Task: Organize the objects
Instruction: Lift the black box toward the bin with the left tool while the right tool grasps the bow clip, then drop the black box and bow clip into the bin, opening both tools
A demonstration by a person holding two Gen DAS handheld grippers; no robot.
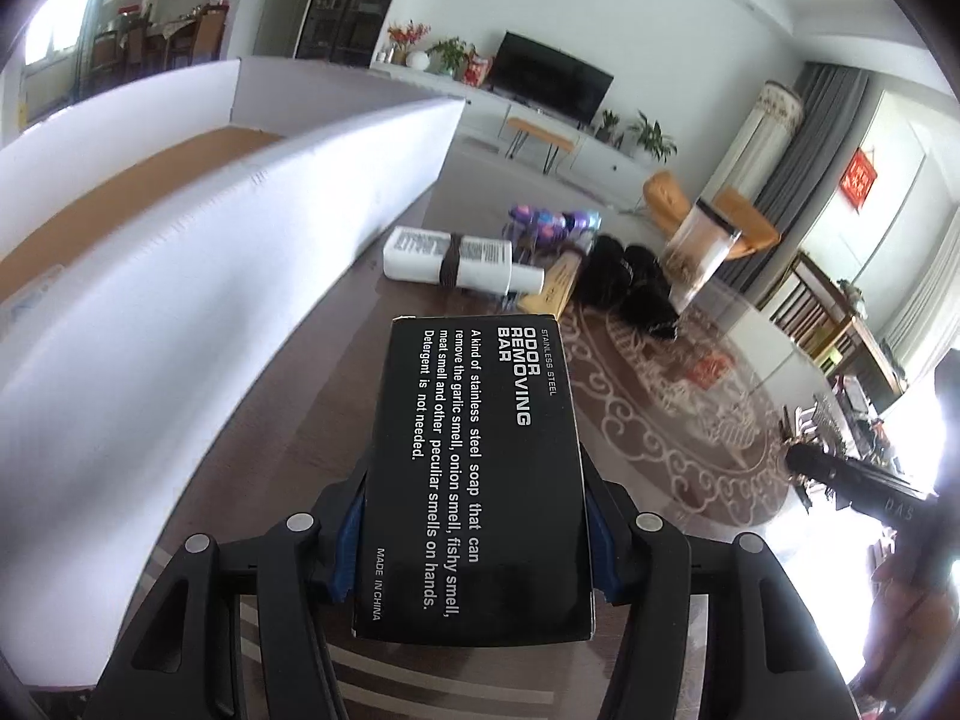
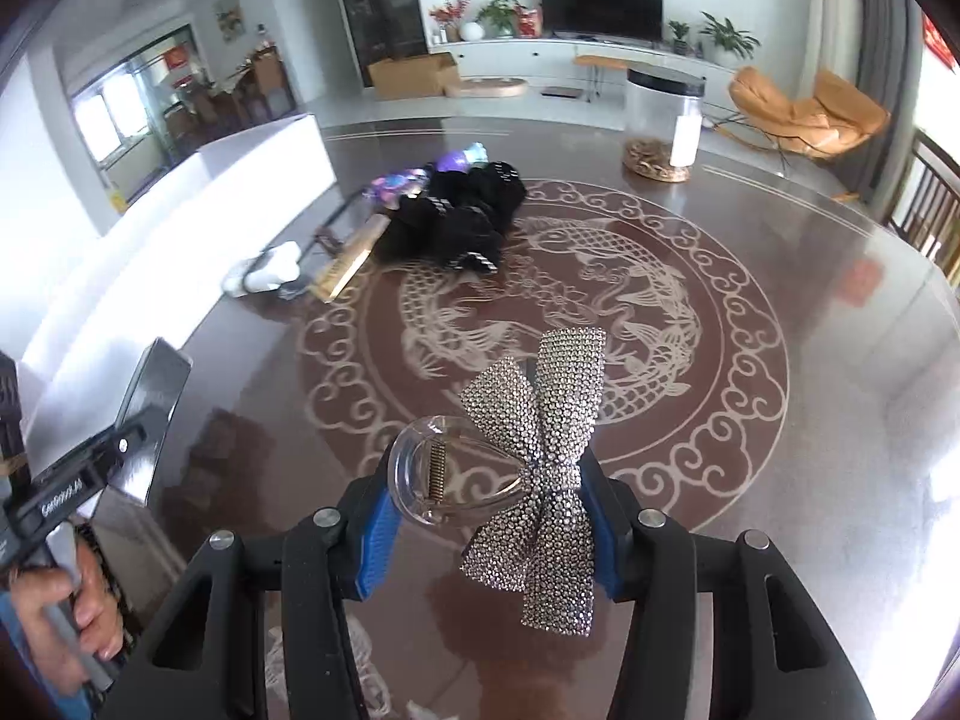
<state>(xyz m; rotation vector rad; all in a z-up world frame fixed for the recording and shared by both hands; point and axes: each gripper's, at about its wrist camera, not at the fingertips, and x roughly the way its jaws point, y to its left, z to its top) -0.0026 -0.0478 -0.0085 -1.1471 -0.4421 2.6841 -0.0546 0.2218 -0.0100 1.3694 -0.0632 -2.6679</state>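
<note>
My left gripper (image 1: pixel 477 531) is shut on a black box (image 1: pixel 480 468) printed "Odor Removing Bar" and holds it above the brown table, right of a large white open carton (image 1: pixel 198 276). My right gripper (image 2: pixel 489 531) is shut on a clear hair clip with a rhinestone bow (image 2: pixel 540 462), held over the table's fish pattern. The left gripper with the box also shows in the right wrist view (image 2: pixel 144 414) at the far left, beside the white carton (image 2: pixel 198 210).
A pile lies beyond by the carton: a white bottle with a dark band (image 1: pixel 456 258), a wooden comb (image 1: pixel 552 285), black fabric (image 1: pixel 630 288), a purple shiny packet (image 1: pixel 549 222). A clear jar (image 2: pixel 663 120) stands at the table's far side. An orange chair (image 2: pixel 804 114) is behind.
</note>
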